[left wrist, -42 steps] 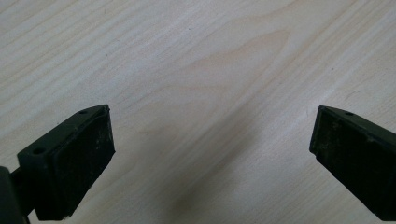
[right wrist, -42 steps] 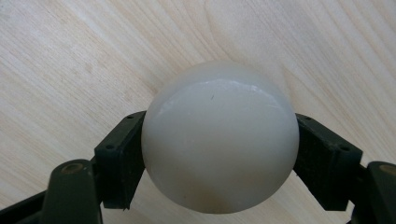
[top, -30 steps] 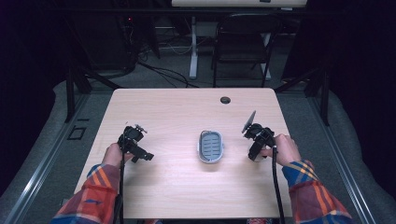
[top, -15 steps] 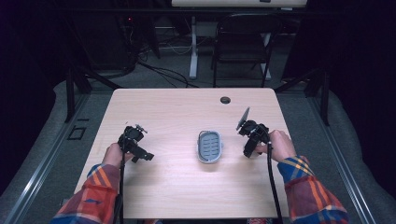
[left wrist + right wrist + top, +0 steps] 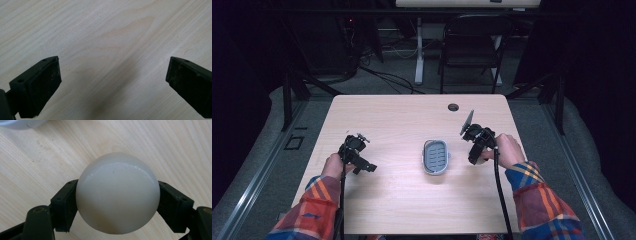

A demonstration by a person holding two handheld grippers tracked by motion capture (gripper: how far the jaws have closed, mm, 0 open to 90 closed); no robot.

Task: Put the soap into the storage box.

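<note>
Light wood-grain table (image 5: 402, 200), matte. Grey oval soap dish (image 5: 435, 156) with a slotted floor sits mid-table, between the two grippers. Smooth, glossy off-white ball (image 5: 117, 192), round, is clamped between the right gripper's (image 5: 475, 148) black jaws, one pad on each side, just right of the dish. Left gripper (image 5: 112, 82) is on the left, well apart from the dish, jaws wide apart over bare wood, holding nothing. Small dark grommet (image 5: 453, 107) at the far edge.

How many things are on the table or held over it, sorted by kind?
Balls: 1, the white ball, in the right hand-held gripper.
Dishes: 1, the grey dish.
Hand-held grippers: 2, with the left hand-held gripper open.
Total: 4.
</note>
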